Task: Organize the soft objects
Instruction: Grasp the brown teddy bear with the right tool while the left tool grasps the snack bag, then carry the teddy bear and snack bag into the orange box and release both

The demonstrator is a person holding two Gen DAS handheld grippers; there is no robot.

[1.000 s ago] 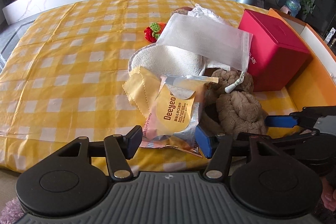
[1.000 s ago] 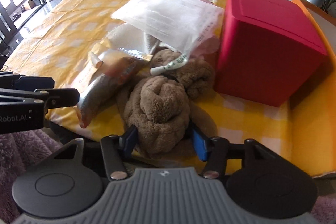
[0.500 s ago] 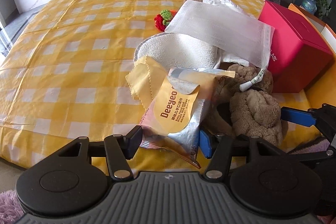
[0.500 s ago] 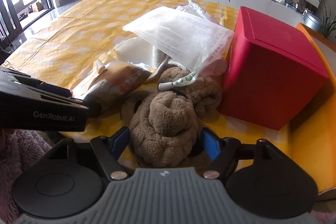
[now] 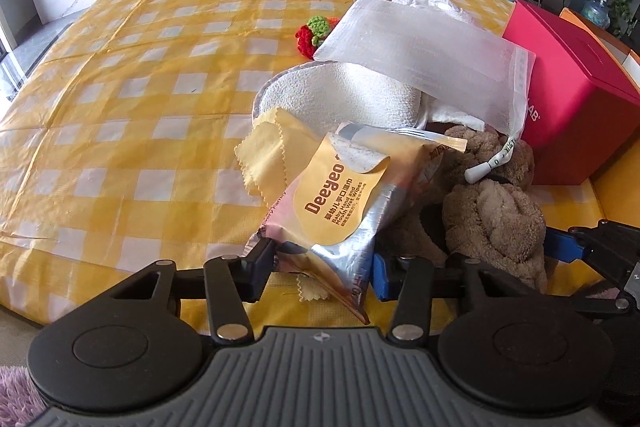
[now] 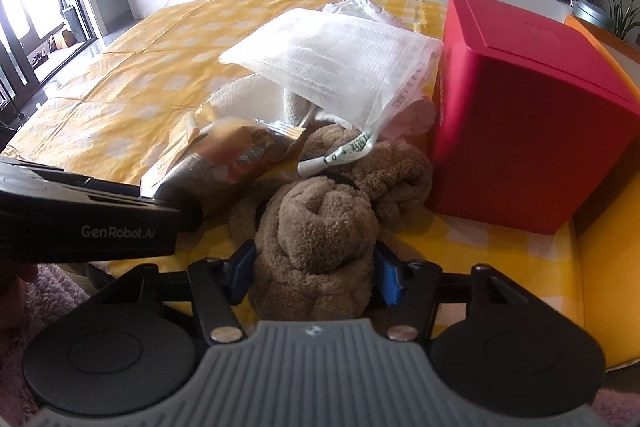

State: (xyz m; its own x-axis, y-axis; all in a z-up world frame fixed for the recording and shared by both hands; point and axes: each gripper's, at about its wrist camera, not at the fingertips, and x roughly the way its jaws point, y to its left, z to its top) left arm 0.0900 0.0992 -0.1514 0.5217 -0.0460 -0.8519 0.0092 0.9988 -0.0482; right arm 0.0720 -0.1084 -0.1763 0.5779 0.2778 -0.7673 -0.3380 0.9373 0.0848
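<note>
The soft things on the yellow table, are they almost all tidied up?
Not yet. Nothing looks sorted. The left tool has the wipes pack between its fingers, and the right tool is around the brown plush toy. The white towel, mesh pouch, yellow cloth and crochet flower are piled beside the red box.

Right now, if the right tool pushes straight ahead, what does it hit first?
The brown fuzzy plush toy, already between the right tool fingers; behind it, probably the second brown plush lump.
</note>
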